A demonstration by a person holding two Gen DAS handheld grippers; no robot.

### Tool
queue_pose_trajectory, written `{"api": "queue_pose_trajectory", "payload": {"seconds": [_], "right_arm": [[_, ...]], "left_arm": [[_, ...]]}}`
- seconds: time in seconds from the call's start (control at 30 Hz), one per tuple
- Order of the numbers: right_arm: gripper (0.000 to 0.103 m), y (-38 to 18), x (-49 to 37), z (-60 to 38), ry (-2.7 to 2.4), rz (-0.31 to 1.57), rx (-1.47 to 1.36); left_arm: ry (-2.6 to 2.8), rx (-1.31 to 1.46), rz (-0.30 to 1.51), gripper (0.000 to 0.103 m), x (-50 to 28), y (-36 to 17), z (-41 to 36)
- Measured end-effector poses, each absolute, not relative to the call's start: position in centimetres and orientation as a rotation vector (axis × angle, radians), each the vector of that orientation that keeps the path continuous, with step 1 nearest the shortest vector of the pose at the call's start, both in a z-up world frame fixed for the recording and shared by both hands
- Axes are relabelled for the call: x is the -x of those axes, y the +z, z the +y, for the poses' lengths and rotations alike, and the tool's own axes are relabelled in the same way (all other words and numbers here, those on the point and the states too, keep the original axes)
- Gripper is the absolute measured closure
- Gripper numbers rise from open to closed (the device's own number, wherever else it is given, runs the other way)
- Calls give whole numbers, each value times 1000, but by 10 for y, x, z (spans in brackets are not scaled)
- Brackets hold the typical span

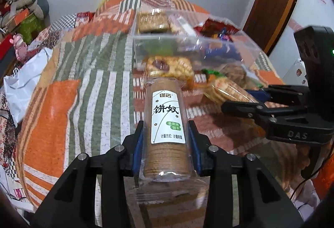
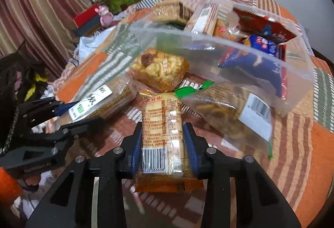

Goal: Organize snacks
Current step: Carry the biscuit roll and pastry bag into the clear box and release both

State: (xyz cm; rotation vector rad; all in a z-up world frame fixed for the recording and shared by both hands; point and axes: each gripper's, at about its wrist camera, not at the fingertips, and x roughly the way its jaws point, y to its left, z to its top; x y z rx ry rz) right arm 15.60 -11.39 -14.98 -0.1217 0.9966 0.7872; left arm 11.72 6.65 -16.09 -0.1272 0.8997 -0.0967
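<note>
Left gripper (image 1: 167,140) clamps biscuit roll (image 1: 166,123) (right gripper (image 2: 162,144): cracker pack (image 2: 161,134)).

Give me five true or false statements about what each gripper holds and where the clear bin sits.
1. The left gripper grips a clear-wrapped stack of round brown biscuits with a white label. True.
2. The right gripper is empty. False: its fingers clamp an orange-trimmed cracker packet with a barcode.
3. The clear plastic storage bin already contains snacks. True.
4. The bin stands on a bare wooden floor. False: it sits on an orange, green and white patchwork quilt.
5. A nut-topped pastry in clear wrap lies outside the bin. True.
</note>
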Motion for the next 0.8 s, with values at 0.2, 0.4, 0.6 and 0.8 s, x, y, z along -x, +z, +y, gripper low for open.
{"api": "queue_pose_trajectory", "payload": {"seconds": [0.2,0.4,0.6,0.8], "right_arm": [[70,-123,-149,-126,794,926,72],[70,-97,-155,-140,746,832,34],[70,-82,-173,-150,681,777,3],[70,-81,-198,-150,642,772,-21]], "left_arm": [[-107,116,825,64,-116,-127,60],[-123,108,756,64,-126,-98,51],[-126,120,710,64,-149,-79,48],[-130,140,702,64,-181,-74,50]]}}
